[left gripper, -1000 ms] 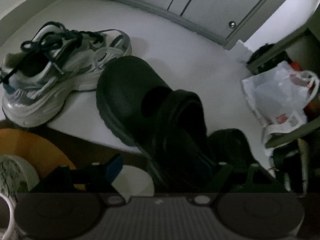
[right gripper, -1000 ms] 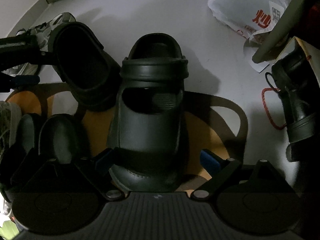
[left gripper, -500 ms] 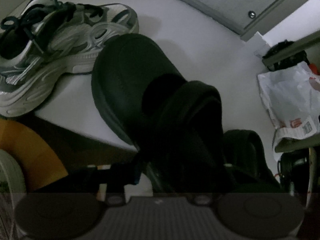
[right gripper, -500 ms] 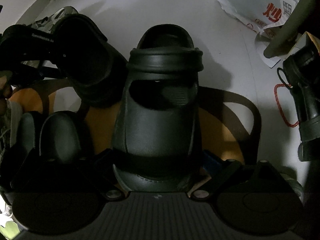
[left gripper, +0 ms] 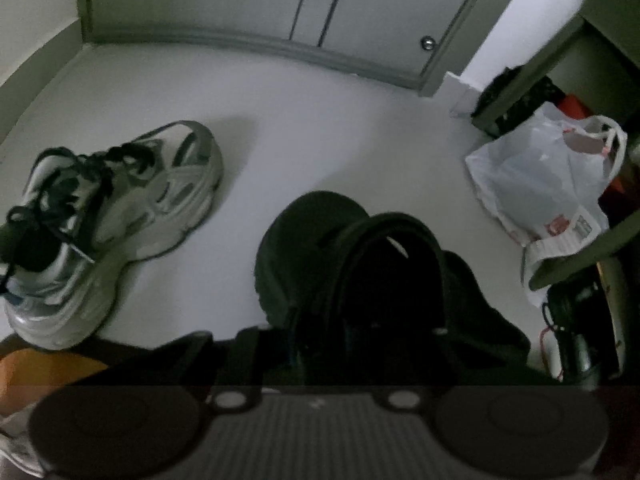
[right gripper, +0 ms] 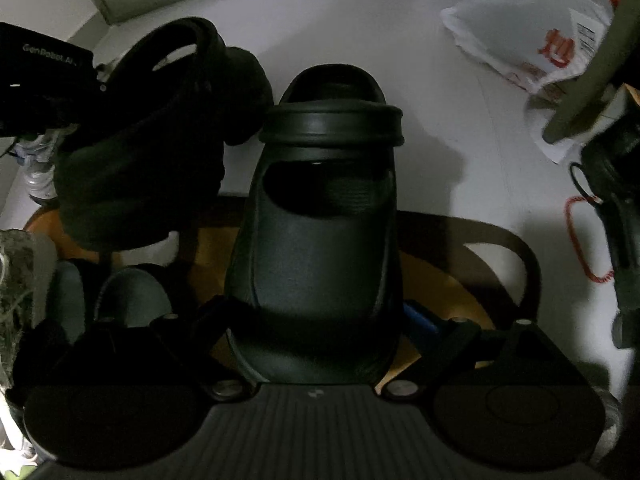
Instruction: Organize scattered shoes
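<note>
Gripping a black clog [left gripper: 360, 264] by its heel end, the left tool [left gripper: 320, 344] has just been closing its jaws, and the shoe now sits pinched between them and tilted clear of the floor. From the right wrist view the same clog [right gripper: 160, 140] hangs at ten o'clock, its heel strap looped upward, touching the strap of its mate. That second black clog [right gripper: 320, 248] lies toe toward the camera between the spread fingers of the right tool [right gripper: 320, 344]; the fingers flank its toe, and whether the pads touch it cannot be told.

A white plastic bag [left gripper: 540, 192] with red print slumps at three o'clock in the left view, bulging, its contents hidden; it leans at the foot of a green shelf unit [left gripper: 560, 60] whose dark cubbies hold objects too dim to name. A black boot [right gripper: 616, 208] with a red cord lies at three o'clock in the right view.

A grey-and-white sneaker [left gripper: 116, 220] with black laces rests on its side at nine o'clock in the left view. The pale floor [left gripper: 320, 120] runs to grey cabinet doors [left gripper: 360, 8] at twelve o'clock. An orange round mat [right gripper: 448, 280] shows beneath the second clog, with dark slippers [right gripper: 132, 292] at eight o'clock.
</note>
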Motion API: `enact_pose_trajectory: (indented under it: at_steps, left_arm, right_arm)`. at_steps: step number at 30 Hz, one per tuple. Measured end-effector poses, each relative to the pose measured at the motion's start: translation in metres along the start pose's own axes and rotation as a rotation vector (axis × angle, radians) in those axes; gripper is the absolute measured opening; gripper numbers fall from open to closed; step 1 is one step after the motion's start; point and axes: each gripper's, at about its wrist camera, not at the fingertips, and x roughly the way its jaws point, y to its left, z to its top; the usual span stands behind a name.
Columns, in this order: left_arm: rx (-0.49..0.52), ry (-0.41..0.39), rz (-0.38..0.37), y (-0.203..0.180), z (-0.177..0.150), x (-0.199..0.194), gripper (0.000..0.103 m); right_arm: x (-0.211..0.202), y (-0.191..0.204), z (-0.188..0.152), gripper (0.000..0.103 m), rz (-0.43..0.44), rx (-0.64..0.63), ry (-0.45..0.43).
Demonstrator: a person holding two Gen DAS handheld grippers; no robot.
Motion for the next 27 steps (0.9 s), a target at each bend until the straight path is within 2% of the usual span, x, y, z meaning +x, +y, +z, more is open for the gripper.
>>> enact_pose_trajectory:
  at_steps: [5, 11, 14, 17, 19, 24, 27]
  left_arm:
    - [0.008, -0.010, 0.003, 0.012, 0.000, -0.006, 0.021]
    - [0.051, -0.017, -0.001, 0.028, 0.000, -0.017, 0.021]
    - [0.129, -0.015, -0.014, 0.028, 0.001, -0.029, 0.021]
    - [0.283, -0.013, -0.014, 0.018, 0.001, -0.045, 0.021]
    - [0.373, -0.007, -0.055, 0.016, -0.001, -0.058, 0.021]
    - [0.478, 0.019, -0.176, 0.021, -0.011, -0.086, 0.021]
    - [0.519, 0.034, -0.217, 0.024, -0.023, -0.104, 0.021]
  right_arm:
    - [0.007, 0.007, 0.002, 0.093, 0.057, -0.007, -0.041]
    - [-0.026, 0.005, 0.013, 0.092, 0.094, -0.013, -0.133]
    - [-0.037, 0.005, 0.018, 0.092, 0.110, -0.010, -0.165]
    - [-0.044, 0.006, 0.021, 0.092, 0.117, -0.024, -0.181]
    - [-0.048, 0.008, 0.020, 0.092, 0.128, -0.063, -0.181]
    - [-0.053, 0.017, 0.012, 0.092, 0.156, -0.174, -0.163]
    - [-0.059, 0.029, 0.005, 0.092, 0.183, -0.253, -0.167]
